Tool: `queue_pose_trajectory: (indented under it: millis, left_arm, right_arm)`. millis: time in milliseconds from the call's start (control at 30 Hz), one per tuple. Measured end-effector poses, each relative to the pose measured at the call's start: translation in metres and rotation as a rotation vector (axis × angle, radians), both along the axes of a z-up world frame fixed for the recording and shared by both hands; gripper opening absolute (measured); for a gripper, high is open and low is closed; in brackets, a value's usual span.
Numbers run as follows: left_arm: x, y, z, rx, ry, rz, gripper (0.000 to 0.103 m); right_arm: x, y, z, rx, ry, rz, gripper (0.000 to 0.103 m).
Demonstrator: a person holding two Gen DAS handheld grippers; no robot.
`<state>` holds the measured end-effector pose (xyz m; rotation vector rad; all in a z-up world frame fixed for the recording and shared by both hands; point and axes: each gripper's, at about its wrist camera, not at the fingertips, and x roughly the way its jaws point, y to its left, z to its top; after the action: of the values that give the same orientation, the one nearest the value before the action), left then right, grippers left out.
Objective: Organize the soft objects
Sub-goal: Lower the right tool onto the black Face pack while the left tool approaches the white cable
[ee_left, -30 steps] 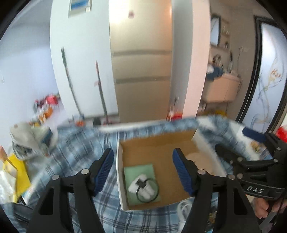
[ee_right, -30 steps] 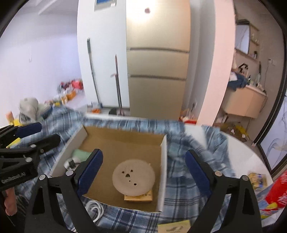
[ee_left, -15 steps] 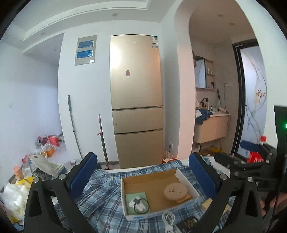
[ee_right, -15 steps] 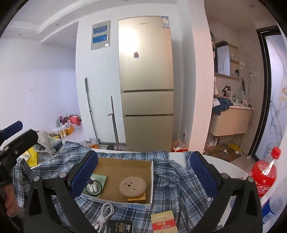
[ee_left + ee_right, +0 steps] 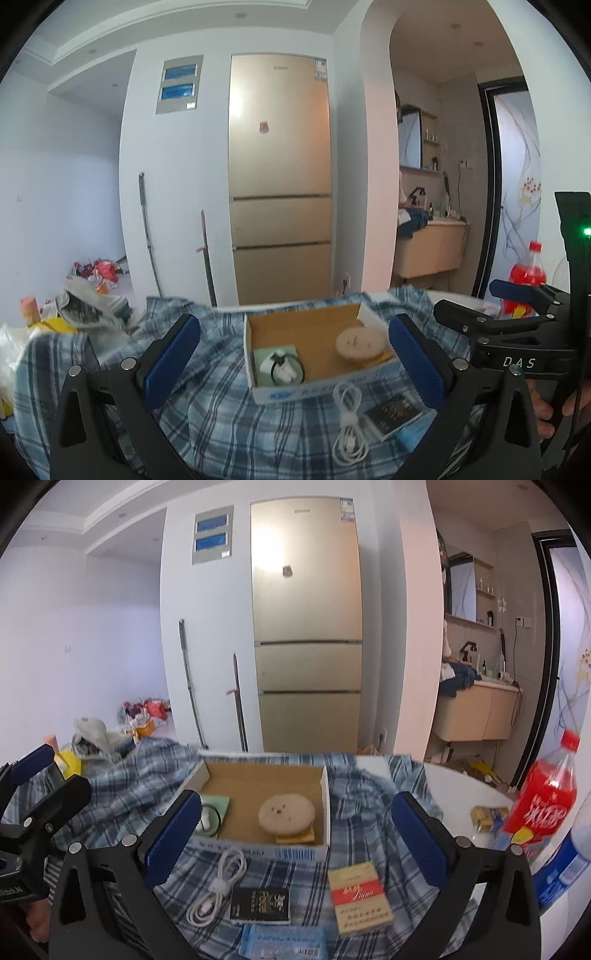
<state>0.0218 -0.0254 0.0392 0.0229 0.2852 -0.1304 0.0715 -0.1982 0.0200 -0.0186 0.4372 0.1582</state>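
Both the left gripper (image 5: 293, 360) and right gripper (image 5: 295, 840) are held spread and empty; the plaid cloth (image 5: 369, 786) lies unfolded under the box (image 5: 258, 794), so organizing is judged barely begun.

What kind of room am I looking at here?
Most likely a lived-in flat, around the kitchen or dining area. A tall fridge stands against the wall, a washbasin nook with a cabinet opens to the right, and a checked cloth covers the table.

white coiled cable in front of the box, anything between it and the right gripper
Nothing visible. The white coiled cable lies on the blue plaid cloth before the open cardboard box, inside the open right gripper's span, with clear space above.
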Motion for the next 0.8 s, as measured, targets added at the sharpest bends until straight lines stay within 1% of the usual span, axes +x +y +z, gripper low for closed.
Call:
queue_pose_trajectory:
  millis: [100, 200, 233, 300, 367, 433, 533, 667, 733, 767, 800]
  left_arm:
    - [0.005, 0.010, -0.016, 0.020, 0.016, 0.024, 0.103]
    - [0.012, 0.022, -0.034, -0.014, 0.059, 0.039, 0.103]
    - [0.013, 0.024, -0.038, -0.014, 0.067, 0.043, 0.103]
    - [0.019, 0.025, -0.050, 0.010, 0.091, 0.056, 0.103]
    - [0.024, 0.024, -0.057, 0.005, 0.127, 0.047, 0.103]
    - [0.028, 0.022, -0.062, 0.009, 0.150, 0.041, 0.103]
    - [0.027, 0.026, -0.061, -0.004, 0.153, 0.040, 0.103]
    - [0.027, 0.025, -0.062, -0.003, 0.166, 0.042, 0.103]
    - [0.028, 0.026, -0.062, -0.009, 0.175, 0.036, 0.103]
    - [0.029, 0.026, -0.062, -0.013, 0.180, 0.031, 0.102]
    - [0.030, 0.026, -0.063, -0.013, 0.187, 0.032, 0.098]
  right_arm:
    - [0.005, 0.006, -0.015, -0.028, 0.039, 0.014, 0.102]
    - [0.010, 0.010, -0.032, -0.046, 0.086, 0.024, 0.102]
    - [0.013, 0.010, -0.036, -0.049, 0.104, 0.030, 0.102]
    - [0.018, 0.011, -0.046, -0.052, 0.149, 0.035, 0.102]
    - [0.022, 0.012, -0.055, -0.046, 0.193, 0.041, 0.102]
    - [0.027, 0.014, -0.062, -0.054, 0.233, 0.052, 0.102]
    - [0.034, 0.015, -0.071, -0.057, 0.281, 0.057, 0.102]
    - [0.042, 0.018, -0.083, -0.062, 0.353, 0.077, 0.102]
    - [0.045, 0.021, -0.087, -0.074, 0.373, 0.082, 0.102]
    - [0.046, 0.023, -0.089, -0.079, 0.380, 0.088, 0.102]
    - [0.046, 0.025, -0.091, -0.084, 0.389, 0.099, 0.101]
